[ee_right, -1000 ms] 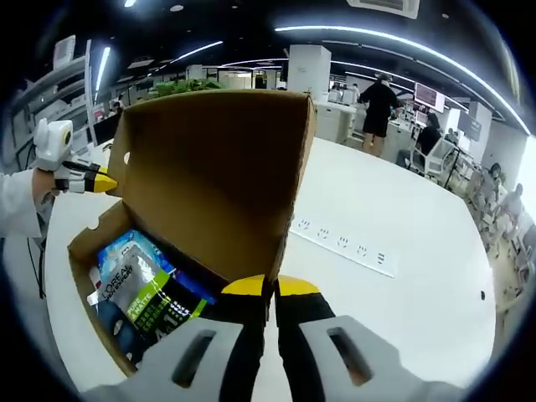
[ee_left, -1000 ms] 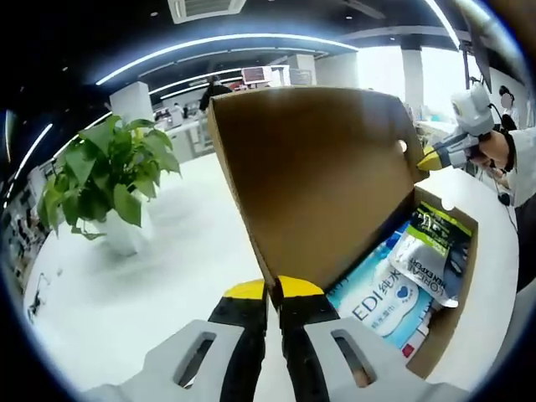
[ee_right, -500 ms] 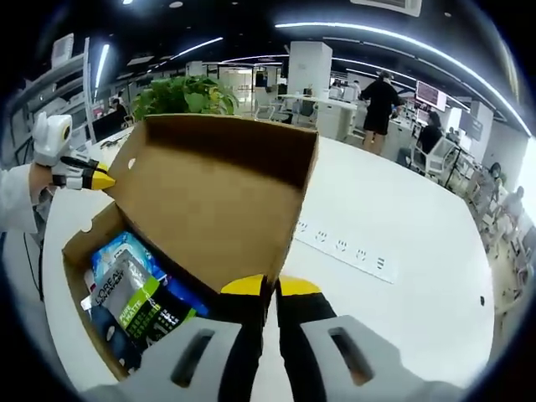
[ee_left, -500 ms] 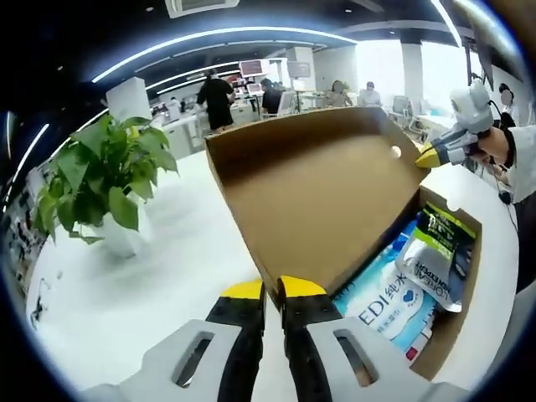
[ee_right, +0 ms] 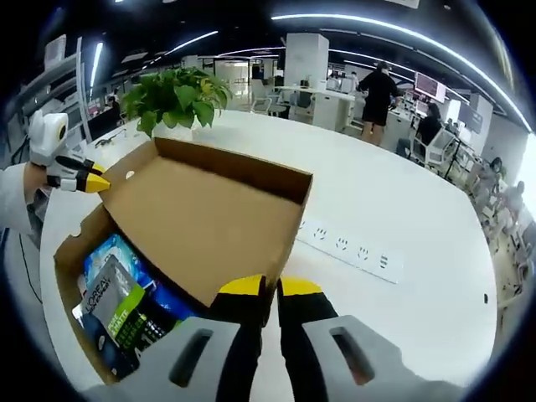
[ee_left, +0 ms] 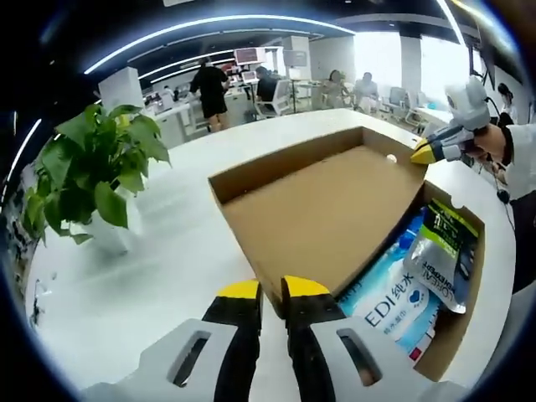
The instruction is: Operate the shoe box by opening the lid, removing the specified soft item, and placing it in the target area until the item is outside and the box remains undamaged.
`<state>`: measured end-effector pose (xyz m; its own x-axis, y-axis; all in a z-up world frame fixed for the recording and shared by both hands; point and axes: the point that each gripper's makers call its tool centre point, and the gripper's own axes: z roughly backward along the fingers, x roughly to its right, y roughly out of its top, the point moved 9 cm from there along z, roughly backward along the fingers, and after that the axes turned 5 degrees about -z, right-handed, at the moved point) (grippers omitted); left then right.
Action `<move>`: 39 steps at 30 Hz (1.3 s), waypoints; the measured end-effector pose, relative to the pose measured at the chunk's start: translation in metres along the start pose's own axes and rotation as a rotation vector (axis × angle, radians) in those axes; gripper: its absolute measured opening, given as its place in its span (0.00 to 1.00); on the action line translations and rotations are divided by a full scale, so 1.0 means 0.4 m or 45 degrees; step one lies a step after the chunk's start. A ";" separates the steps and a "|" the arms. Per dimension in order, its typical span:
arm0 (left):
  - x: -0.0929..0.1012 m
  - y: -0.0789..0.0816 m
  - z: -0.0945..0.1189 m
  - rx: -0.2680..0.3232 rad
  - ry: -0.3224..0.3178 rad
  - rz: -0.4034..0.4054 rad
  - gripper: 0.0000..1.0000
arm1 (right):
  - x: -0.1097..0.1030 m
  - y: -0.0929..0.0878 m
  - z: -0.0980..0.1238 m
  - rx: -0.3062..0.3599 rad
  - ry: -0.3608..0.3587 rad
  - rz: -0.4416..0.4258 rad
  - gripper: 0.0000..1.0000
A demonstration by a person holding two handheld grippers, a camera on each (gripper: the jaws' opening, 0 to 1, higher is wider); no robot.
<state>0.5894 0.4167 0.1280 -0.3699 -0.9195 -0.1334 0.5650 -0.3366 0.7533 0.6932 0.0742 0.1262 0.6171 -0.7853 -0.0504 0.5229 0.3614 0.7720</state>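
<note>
A white table (ee_left: 151, 276) spans an open office, w/ a brown cardboard shoe box (ee_right: 74, 251) on it, lid (ee_left: 327, 209) swung far back and near flat, hinged along the box's long side. Both tongs grip the lid's corners: the left gripper (ee_left: 266, 291) has its yellow-tipped jaws pressed together on the lid's near corner in the left gripper view; the right gripper (ee_right: 270, 287) is clamped likewise on the opposite corner in the right gripper view. Each gripper also appears at the far corner in the other's view. Inside the box, soft packs lie exposed: a blue-and-white pack (ee_left: 392, 306) marked "EDI", w/ a grey, green and black pouch (ee_left: 442, 255) resting on top of it. A potted green plant (ee_left: 92, 172) stands on the table beyond the lid. A power strip (ee_right: 352, 247) lies flat on the tabletop near the box. People stand at desks in the bkgd.
</note>
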 end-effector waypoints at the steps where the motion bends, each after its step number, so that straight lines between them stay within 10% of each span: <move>1: 0.001 0.001 -0.004 -0.007 -0.005 0.000 0.08 | 0.000 0.001 -0.003 -0.006 -0.001 -0.003 0.04; 39: 0.006 -0.012 -0.037 -0.118 -0.066 0.005 0.13 | -0.009 -0.014 -0.029 -0.100 -0.013 -0.015 0.08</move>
<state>0.5970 0.4132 0.1146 -0.4038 -0.9099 -0.0948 0.6315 -0.3522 0.6908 0.6949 0.0809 0.1146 0.6051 -0.7944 -0.0522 0.5747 0.3905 0.7192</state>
